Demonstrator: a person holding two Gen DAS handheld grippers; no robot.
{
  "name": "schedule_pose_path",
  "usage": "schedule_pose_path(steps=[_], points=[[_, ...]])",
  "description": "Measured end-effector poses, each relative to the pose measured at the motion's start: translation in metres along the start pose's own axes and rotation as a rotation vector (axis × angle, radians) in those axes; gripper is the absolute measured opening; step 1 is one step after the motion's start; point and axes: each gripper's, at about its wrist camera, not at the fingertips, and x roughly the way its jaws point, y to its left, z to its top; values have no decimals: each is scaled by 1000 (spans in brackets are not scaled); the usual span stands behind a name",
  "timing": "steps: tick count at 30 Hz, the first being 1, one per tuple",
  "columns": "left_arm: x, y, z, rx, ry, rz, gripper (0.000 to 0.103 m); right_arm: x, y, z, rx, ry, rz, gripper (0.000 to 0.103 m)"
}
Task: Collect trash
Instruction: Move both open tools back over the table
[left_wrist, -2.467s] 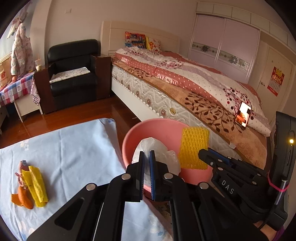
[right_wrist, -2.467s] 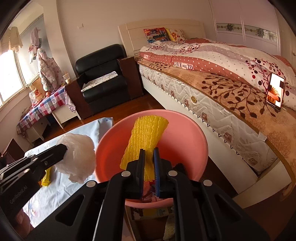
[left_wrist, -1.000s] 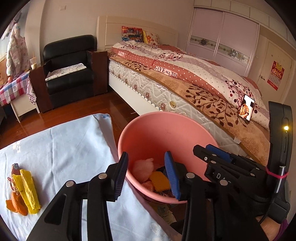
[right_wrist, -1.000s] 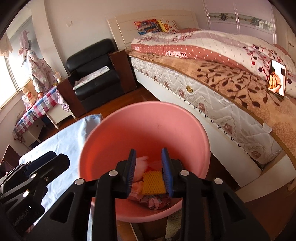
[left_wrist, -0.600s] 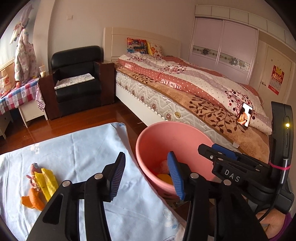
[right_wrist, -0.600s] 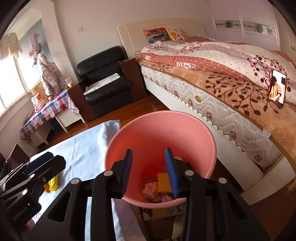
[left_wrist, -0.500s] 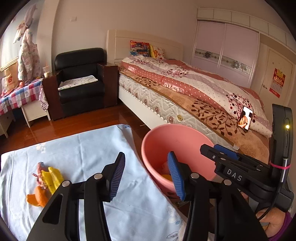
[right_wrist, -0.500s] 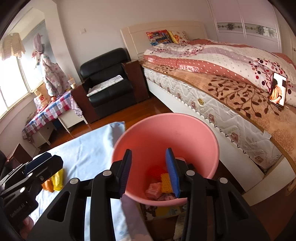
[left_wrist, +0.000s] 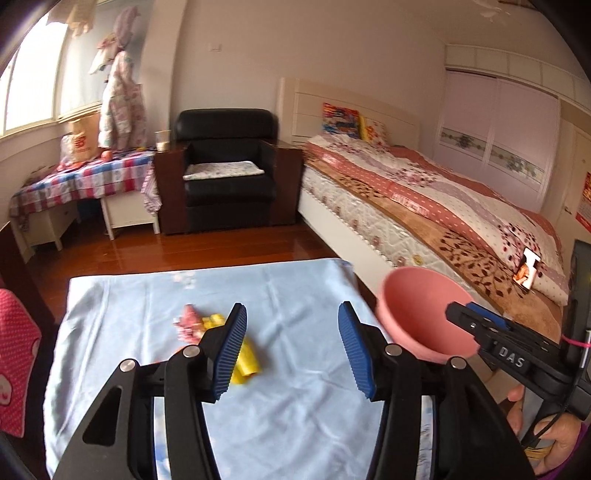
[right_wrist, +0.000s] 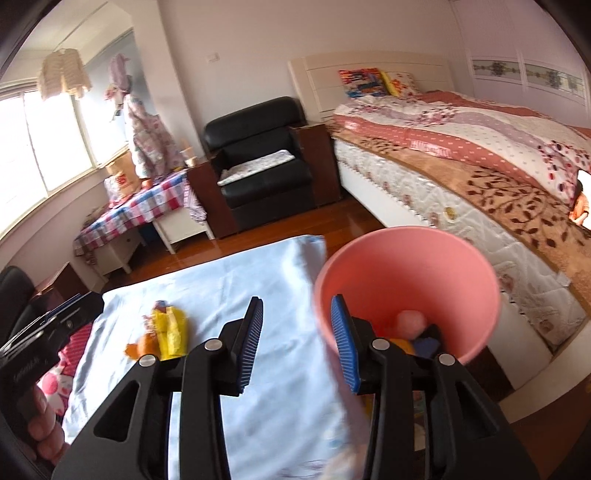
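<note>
Left claw (left_wrist: 291, 350): our jaws have just been opening and stand wide apart, nothing between the pads; we point down at the sheet.
Right claw (right_wrist: 295, 343): our jaws stand partly open and empty. Their spread rose within the last second, then held. The right pad sits in front of the bin's near wall, as that camera sees it.
Scraps (left_wrist: 218, 339): what trash is left, a small heap on the sheet, with a yellow piece, a pink crinkled piece and an orange bit. In the left view our left finger (left_wrist: 231, 349) covers part of it. We cannot tell whether pad and scrap touch.
Sheet (left_wrist: 295, 413): pale blue, spread over the table, creased.
Bin (right_wrist: 406, 280): pink, just off the sheet's right edge, between table and bed. Trash already lies at its bottom, a pale lump and yellow and dark pieces.
Bed (left_wrist: 424, 206): behind the bin, a phone (left_wrist: 526, 271) propped on its cover.
Armchair (left_wrist: 229, 166): black, at the far wall, well apart from our work.
Stage, as we judge it: one load is binned, and the heap is next.
Risk, loose heap: the pieces are separate, so one pinch may lift only the yellow one and leave or scatter the rest.
Risk, cloth: closing low on the creased sheet could catch fabric and drag it.
Risk, bin: the right claw is close to the rim, and a sideways swing could knock the bin.
</note>
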Motion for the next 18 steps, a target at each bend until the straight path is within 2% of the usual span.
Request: schedule_pose_path(steps=[11, 18], points=[[-38, 106, -7, -154, -39, 159, 53, 3, 55, -12, -46, 3, 84, 39], [-36, 137, -20, -212, -5, 216, 53, 21, 77, -24, -74, 57, 118, 39]])
